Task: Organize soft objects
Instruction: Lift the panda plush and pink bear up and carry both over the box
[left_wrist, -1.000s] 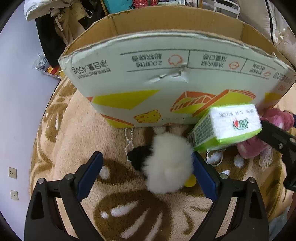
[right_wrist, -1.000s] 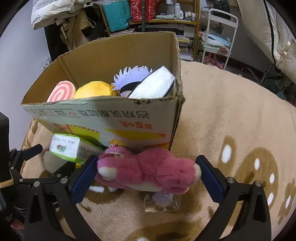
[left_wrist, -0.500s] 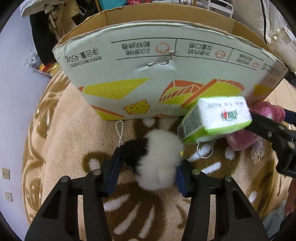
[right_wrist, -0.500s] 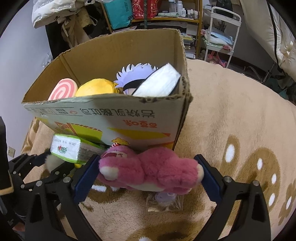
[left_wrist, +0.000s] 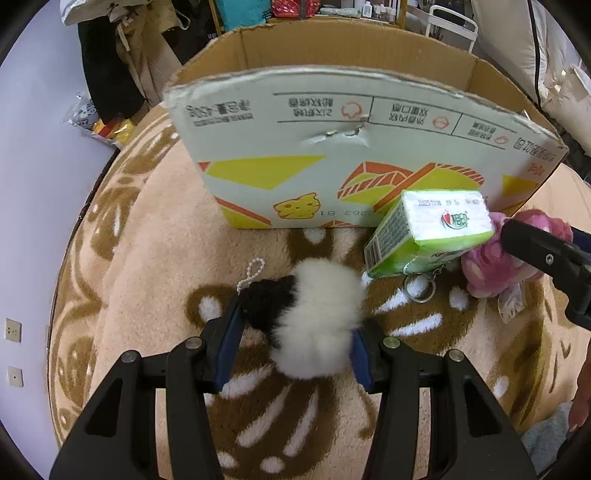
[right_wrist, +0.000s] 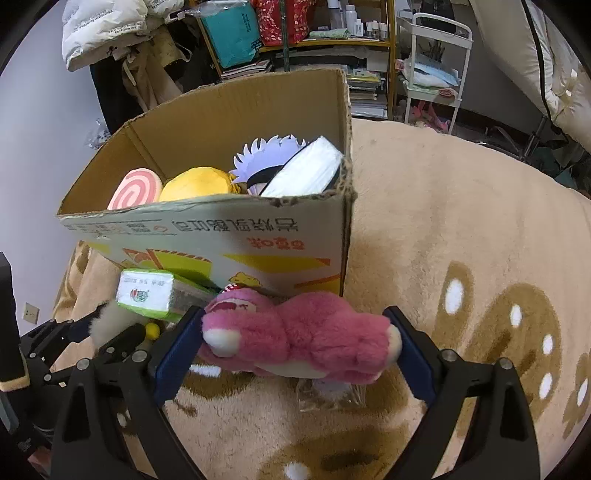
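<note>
My left gripper (left_wrist: 295, 332) is shut on a fluffy white and black plush (left_wrist: 317, 317) with a bead chain, held just above the beige rug in front of the cardboard box (left_wrist: 332, 122). My right gripper (right_wrist: 291, 343) is shut on a pink plush bear (right_wrist: 299, 343), lifted a little off the rug at the box's front right corner (right_wrist: 343, 206). The bear also shows in the left wrist view (left_wrist: 495, 269). A green tissue pack (left_wrist: 432, 236) leans against the box front between the two grippers; it shows in the right wrist view too (right_wrist: 147, 293).
The box holds a pink swirl cushion (right_wrist: 135, 188), a yellow plush (right_wrist: 199, 184), a spiky white-haired plush (right_wrist: 269, 158) and a white tissue pack (right_wrist: 306, 170). A key ring (left_wrist: 419, 288) and a clear bag (right_wrist: 328, 395) lie on the rug. Shelves and a cart (right_wrist: 436, 66) stand behind.
My left gripper closed from wide open onto the white and black plush and raised it. My right gripper narrowed onto the pink bear and lifted it slightly toward the box.
</note>
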